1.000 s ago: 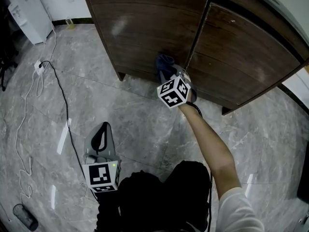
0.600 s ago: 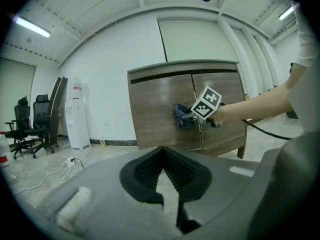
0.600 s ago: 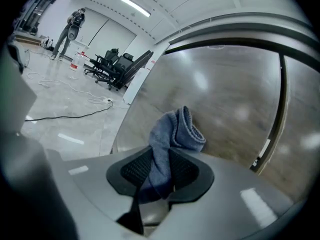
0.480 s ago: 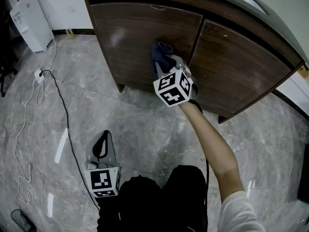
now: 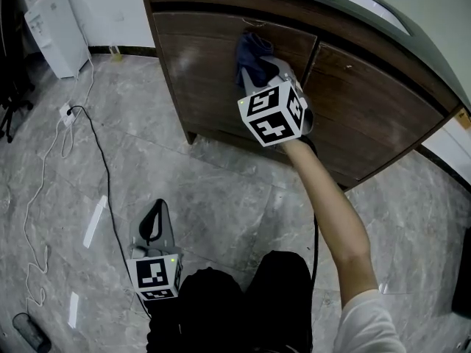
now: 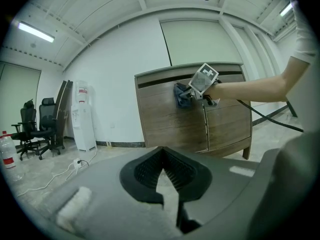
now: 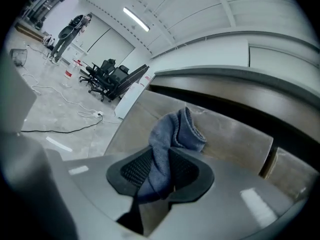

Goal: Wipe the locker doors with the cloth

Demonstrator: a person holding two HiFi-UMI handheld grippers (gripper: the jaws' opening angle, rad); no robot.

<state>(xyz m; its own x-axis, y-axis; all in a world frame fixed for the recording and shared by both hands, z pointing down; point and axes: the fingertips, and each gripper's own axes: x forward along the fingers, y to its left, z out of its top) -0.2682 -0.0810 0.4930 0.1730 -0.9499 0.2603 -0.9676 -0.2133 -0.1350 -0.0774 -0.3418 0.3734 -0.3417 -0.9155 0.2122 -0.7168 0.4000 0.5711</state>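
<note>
Head view is showing my left gripper (image 5: pixel 154 215) hanging low, just in front of my dark trouser legs (image 5: pixel 221 307) and above the grey marble floor (image 5: pixel 221 182); I am holding its jaws together, pad against pad, and nothing is sitting between them. My right forearm (image 5: pixel 331 204) is stretching away from me toward the cabinet, and at its end my right gripper (image 5: pixel 266 70) is pointing at the wood, its marker cube (image 5: pixel 272 112) facing up at the head camera. I am clamping this gripper's jaws on the blue-grey cloth (image 7: pixel 175 131): a fold of it is running down between the ribbed pads, and the bunched rest is standing out past the tips. That bunch is lying against the upper part of the left locker door (image 5: pixel 195 72), close under the dark gap beneath the grey top (image 5: pixel 353 6) and just beside the seam where the right locker door (image 5: pixel 375 101) is beginning. Pale smears are showing on the left door's brown wood. Off to my left, a black cable (image 5: pixel 107 175) is snaking across the floor to a white power strip (image 5: pixel 68 112), and farther back a white water dispenser (image 5: pixel 51 28) is standing by the wall, with black office chairs (image 6: pixel 35 129) sitting beyond it
</note>
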